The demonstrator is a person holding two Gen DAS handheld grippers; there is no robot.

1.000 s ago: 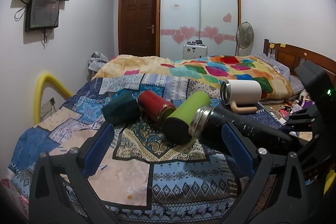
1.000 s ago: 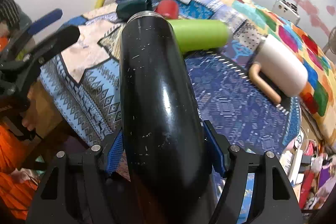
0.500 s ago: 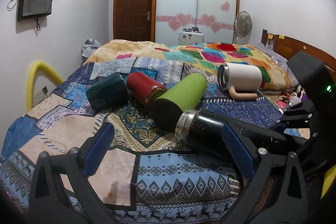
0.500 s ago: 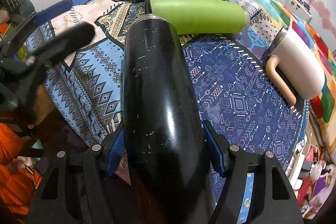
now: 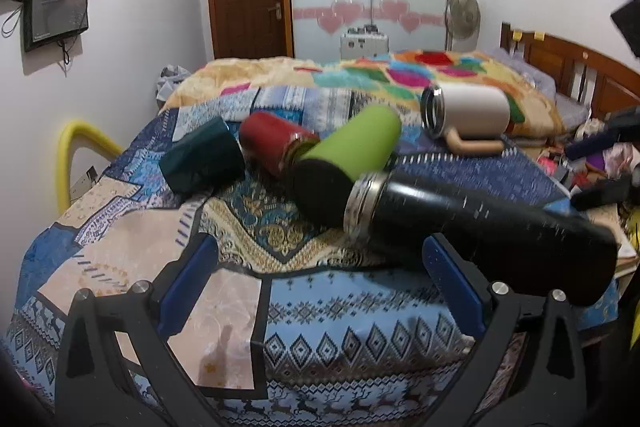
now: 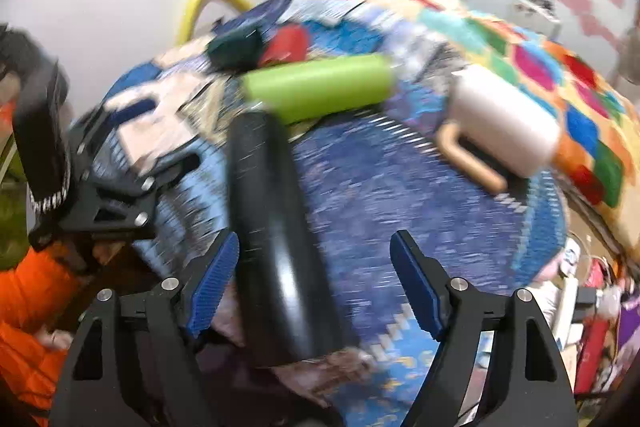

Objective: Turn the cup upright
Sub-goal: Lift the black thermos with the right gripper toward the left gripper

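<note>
A long black flask [image 5: 480,227], glossy and finely scratched with a threaded steel mouth, lies on its side at the near right of a patterned bedspread [image 5: 132,247], its mouth pointing left toward the other cups and its base near the bed's right edge. In the right wrist view the same black flask [image 6: 276,239] lies between the blue ribbed pads of the right gripper [image 6: 316,287], whose jaws stand spread wide; the flask sits close against the left pad with clear room to the right pad, and motion blur keeps contact from being judged. The left gripper [image 5: 320,291] is likewise spread, holding nothing, over the near edge of the bedspread with its right pad just in front of the flask's body.

Just beyond the flask's mouth lies a matte lime-green tumbler [image 5: 348,163] on its side, dark base toward the camera. To its left lie a red cup [image 5: 276,147] with a metal rim and a dark teal cup [image 5: 200,159], squarish in outline. Farther right, a white mug [image 5: 468,111] with a tan loop handle lies with its steel mouth facing left. Open quilt stretches across the near left. A yellow curved tube [image 5: 76,147] stands at the far left edge of the bed, beside the wall.
</note>
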